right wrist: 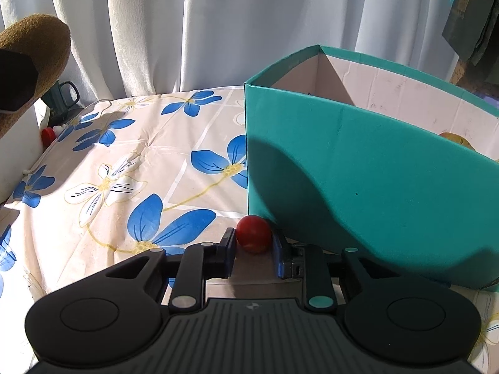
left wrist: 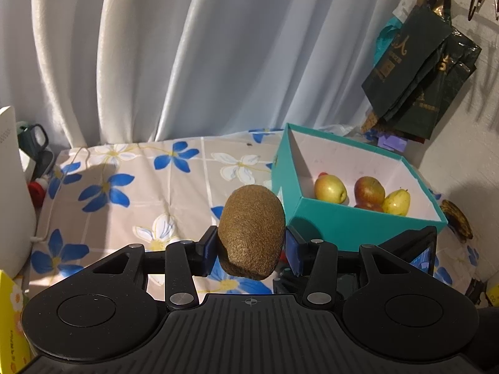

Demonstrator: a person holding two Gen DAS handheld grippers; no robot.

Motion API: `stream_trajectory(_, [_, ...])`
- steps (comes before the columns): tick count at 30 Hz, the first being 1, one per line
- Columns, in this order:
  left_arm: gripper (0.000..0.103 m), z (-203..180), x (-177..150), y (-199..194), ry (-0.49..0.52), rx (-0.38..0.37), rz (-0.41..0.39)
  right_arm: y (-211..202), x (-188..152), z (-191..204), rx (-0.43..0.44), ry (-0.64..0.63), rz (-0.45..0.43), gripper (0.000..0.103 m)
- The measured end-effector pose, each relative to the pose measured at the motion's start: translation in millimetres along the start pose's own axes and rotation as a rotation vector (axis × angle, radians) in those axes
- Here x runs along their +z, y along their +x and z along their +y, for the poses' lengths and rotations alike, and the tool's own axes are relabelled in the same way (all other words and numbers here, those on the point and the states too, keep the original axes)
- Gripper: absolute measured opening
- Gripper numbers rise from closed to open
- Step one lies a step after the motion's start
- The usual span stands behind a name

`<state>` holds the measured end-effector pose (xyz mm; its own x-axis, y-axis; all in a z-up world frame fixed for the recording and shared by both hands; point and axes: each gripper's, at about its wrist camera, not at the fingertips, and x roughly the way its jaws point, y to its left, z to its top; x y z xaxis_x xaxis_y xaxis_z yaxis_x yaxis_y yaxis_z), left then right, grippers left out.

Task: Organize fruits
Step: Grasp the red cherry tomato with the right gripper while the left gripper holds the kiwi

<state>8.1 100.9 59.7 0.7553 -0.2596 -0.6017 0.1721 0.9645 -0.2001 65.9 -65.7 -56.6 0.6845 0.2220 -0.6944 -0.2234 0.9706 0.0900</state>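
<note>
The left tongs point(left wrist: 251, 249) clamp a kiwi point(left wrist: 252, 230), held above the flowered desk point(left wrist: 124, 187) beside the teal box point(left wrist: 358, 218) holding three pears point(left wrist: 368, 194). The right tongs point(right wrist: 254, 251) sit low, part-open around a cherry tomato point(right wrist: 254, 233) by the box wall; contact is unclear.

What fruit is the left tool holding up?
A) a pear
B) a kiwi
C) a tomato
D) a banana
B: the left tool pinches a fuzzy brown kiwi between its fingers, lifted above the cloth beside the box.
</note>
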Motion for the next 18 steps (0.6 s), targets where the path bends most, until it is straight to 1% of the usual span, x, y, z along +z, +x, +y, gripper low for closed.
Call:
stream_trajectory(4, [0.049, -1, 0, 0, 0.004, -0.004, 0.002, -2, 0, -3, -0.002, 0.011, 0.003, 0.023])
stream_trajectory(11, [0.049, -9, 3, 0, 0.024, -0.015, -0.003, -14, 3, -13, -0.015, 0.024, -0.016, 0.023])
stream_trajectory(18, [0.049, -28, 10, 1, 0.063, -0.038, -0.008, -44, 2, -36, -0.042, 0.039, -0.050, 0.023])
